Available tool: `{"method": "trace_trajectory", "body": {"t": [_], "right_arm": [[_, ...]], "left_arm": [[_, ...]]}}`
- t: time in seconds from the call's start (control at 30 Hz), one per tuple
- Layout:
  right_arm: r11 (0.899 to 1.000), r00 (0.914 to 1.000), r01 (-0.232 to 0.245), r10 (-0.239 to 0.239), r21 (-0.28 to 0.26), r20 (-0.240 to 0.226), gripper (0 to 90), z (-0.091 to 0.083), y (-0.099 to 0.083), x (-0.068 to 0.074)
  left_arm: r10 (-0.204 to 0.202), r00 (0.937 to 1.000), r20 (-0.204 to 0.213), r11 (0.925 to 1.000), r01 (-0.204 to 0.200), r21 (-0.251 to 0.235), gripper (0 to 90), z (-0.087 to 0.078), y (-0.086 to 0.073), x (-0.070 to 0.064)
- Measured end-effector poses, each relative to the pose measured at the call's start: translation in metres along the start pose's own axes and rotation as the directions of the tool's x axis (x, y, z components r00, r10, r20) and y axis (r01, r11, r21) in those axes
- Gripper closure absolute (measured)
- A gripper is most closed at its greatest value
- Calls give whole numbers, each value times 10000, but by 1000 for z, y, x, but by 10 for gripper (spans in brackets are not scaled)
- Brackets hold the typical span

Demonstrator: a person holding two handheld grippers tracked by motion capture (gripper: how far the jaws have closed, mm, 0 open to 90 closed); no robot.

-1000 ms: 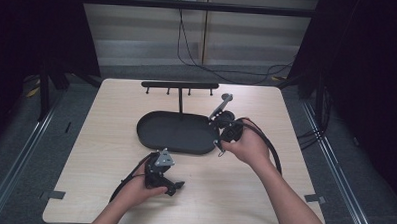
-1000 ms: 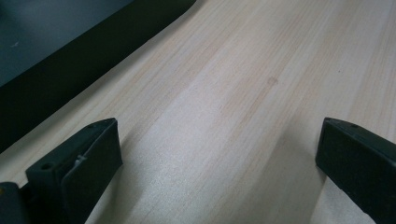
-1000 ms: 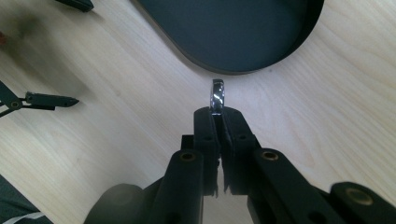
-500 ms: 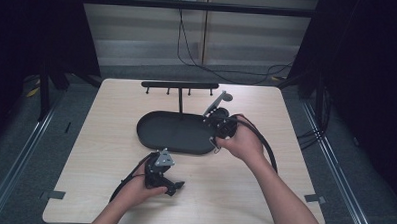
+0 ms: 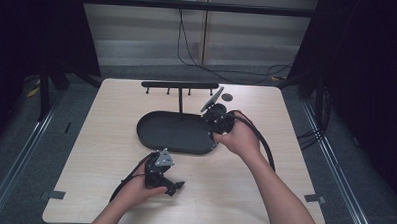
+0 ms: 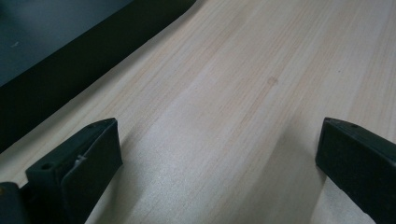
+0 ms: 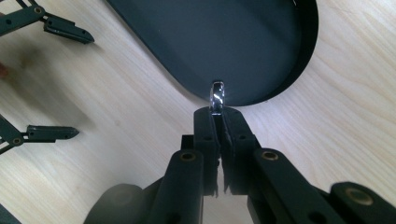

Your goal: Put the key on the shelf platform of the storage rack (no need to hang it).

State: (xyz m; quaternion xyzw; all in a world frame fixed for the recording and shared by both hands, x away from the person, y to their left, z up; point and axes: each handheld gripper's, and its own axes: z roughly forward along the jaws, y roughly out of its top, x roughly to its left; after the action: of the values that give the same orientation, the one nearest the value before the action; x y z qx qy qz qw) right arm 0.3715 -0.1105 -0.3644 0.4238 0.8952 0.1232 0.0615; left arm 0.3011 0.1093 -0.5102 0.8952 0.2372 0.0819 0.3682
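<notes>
Change: the right gripper (image 5: 217, 121) is travelling leftward and lower over the last second, from the tray's far right end to over its right rim; the left gripper (image 5: 160, 176) is staying put on the near counter (image 5: 284, 185).
Right jaws: pressed together, pinching a small shiny ring (image 7: 217, 95) by its lower edge, upright beyond the tips.
Ring's place: hanging just over the near rim of the black oval tray (image 7: 243, 42), where tray meets counter.
Left jaws: spread wide over bare wood, holding nothing, with the tray's edge at the upper left of the left gripper view.
Handling: the ring is looking light, hard and slick, I'd judge; a thin band likely twists or pops out of a grip, so holding across the band is sensible.
Behind: a black stand (image 5: 180, 85) with small pegs is standing past the tray.
Hard to make out: the ring's far side, and what the small dark disc (image 5: 227, 97) is.
</notes>
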Motion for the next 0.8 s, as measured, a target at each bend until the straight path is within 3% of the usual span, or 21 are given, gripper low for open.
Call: {"method": "trace_trajectory", "body": {"t": [0.8], "right_arm": [[9995, 9998, -172, 172, -272, 25, 860, 3, 13, -6]], "left_arm": [[-42, 10000, -4, 10000, 42, -47, 0, 0, 0, 0]]}}
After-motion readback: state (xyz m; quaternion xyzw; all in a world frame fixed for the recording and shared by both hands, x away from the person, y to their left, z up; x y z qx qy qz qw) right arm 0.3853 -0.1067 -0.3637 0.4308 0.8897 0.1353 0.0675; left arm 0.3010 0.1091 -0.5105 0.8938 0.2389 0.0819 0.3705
